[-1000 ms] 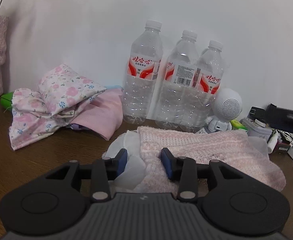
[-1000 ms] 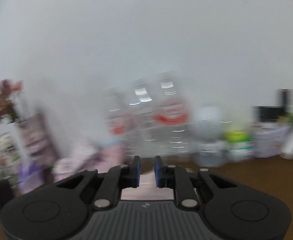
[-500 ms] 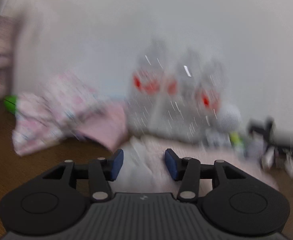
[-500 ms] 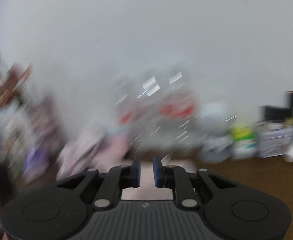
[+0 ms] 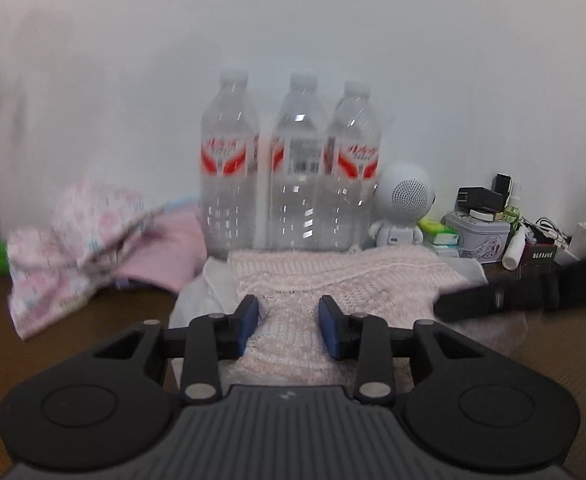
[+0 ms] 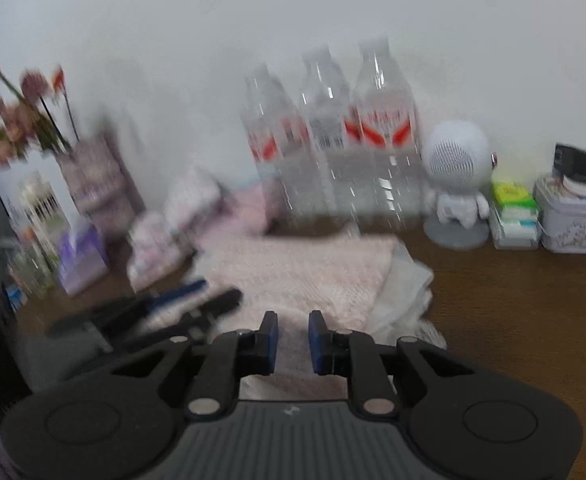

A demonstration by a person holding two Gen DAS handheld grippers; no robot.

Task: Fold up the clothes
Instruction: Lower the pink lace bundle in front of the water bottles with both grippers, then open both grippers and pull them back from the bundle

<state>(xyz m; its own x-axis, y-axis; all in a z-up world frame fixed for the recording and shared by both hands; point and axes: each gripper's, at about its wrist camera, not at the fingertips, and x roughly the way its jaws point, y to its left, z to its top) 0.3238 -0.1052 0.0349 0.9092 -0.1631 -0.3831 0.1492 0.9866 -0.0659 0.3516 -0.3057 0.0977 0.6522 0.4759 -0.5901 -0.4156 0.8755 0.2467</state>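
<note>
A folded pale pink knitted garment [image 5: 345,280] lies on the brown table, with white fabric [image 5: 197,300] sticking out at its sides; it also shows in the right wrist view [image 6: 301,272]. My left gripper [image 5: 289,324] is open and empty, just above the garment's near edge. My right gripper [image 6: 293,340] is open with a narrow gap, empty, over the garment's near right part. Each gripper shows blurred in the other's view, the right one [image 5: 533,292] and the left one [image 6: 173,312].
Three water bottles [image 5: 293,176] stand against the wall behind the garment. A floral and pink clothes pile [image 5: 93,240] lies at the left. A white round speaker [image 5: 405,204], a tin [image 5: 477,236] and small items crowd the right. A flower vase [image 6: 93,180] stands far left.
Both grippers swung and came down toward the pink garment. The right gripper's jaws opened from nearly shut to a small gap. The right gripper now shows in the left wrist view.
</note>
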